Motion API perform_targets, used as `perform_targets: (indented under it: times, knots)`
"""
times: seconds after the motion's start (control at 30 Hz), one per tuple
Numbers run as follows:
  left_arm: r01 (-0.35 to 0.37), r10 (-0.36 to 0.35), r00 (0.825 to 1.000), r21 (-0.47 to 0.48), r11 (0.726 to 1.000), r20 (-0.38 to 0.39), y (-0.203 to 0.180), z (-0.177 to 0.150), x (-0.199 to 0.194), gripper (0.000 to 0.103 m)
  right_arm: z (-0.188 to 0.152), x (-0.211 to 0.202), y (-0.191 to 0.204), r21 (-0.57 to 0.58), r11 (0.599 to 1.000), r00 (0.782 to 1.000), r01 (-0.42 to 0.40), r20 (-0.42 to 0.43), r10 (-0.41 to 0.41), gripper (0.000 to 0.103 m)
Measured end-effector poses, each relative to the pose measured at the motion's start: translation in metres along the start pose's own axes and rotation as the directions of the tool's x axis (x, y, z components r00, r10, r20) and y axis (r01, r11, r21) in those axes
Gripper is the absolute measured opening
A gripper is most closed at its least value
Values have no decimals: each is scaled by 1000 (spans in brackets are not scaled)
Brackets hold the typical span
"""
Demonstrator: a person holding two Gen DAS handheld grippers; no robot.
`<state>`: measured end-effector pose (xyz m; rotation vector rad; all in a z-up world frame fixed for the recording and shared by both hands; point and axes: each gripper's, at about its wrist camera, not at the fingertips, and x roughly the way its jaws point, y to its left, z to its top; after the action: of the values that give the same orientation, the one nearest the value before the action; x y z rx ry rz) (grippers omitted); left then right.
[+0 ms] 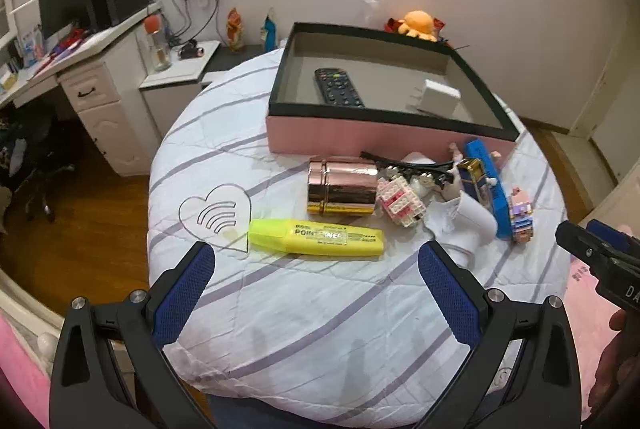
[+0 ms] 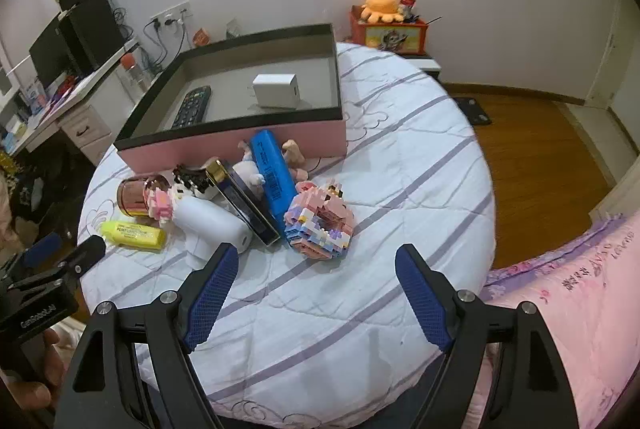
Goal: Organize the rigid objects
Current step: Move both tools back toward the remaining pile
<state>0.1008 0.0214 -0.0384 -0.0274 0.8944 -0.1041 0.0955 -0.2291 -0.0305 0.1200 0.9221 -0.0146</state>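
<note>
A pink box with a black rim [image 1: 360,137] [image 2: 240,147] stands on the round quilted table; a black remote [image 1: 338,87] [image 2: 192,107] and a white charger [image 1: 438,97] [image 2: 276,91] lie inside. In front of it lies a pile: yellow highlighter [image 1: 316,237] [image 2: 134,234], rose-gold tin [image 1: 342,191] [image 2: 130,197], pink-white brick model [image 1: 400,199], white bottle [image 2: 212,221], blue bar [image 2: 272,177] [image 1: 486,177], dark gold-trimmed case [image 2: 244,201], pastel brick figure [image 2: 320,221] [image 1: 522,215]. My left gripper [image 1: 316,265] hovers open just short of the highlighter. My right gripper [image 2: 316,269] is open near the pastel figure.
A desk with monitor and drawers [image 1: 80,41] stands at the left. An orange plush [image 2: 382,5] sits on a red toy box [image 2: 394,35] by the wall. Wooden floor [image 2: 540,157] lies to the right, a pink bedspread [image 2: 580,289] at the near right.
</note>
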Motion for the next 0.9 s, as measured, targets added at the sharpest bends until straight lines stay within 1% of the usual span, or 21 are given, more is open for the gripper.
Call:
perform_targets:
  times: [0.17, 0.3, 0.4, 0.53, 0.67, 0.9]
  knots:
    - [-16, 16, 1000, 16, 1000, 10, 1, 3, -7, 103, 1, -5, 12, 0, 1000, 1000, -3, 16, 3, 82]
    - [-28, 28, 999, -6, 1000, 18, 3, 3, -9, 103, 2, -7, 19, -25, 1000, 1000, -11, 24, 11, 82]
    - [-43, 43, 999, -21, 999, 6, 1, 0, -5, 103, 3, -5, 15, -43, 999, 1000, -14, 20, 15, 82]
    - [-71, 70, 997, -37, 997, -23, -5, -7, 8, 103, 4, 4, 5, -59, 998, 1000, -26, 2, 27, 82]
    - [-99, 96, 993, -32, 995, -62, -12, -12, 26, 103, 3, 15, -7, -72, 997, 999, -39, -28, 37, 82]
    - [-115, 115, 986, 7, 993, -118, -18, -10, 61, 103, 3, 40, -24, -29, 998, 996, -46, -75, 44, 82]
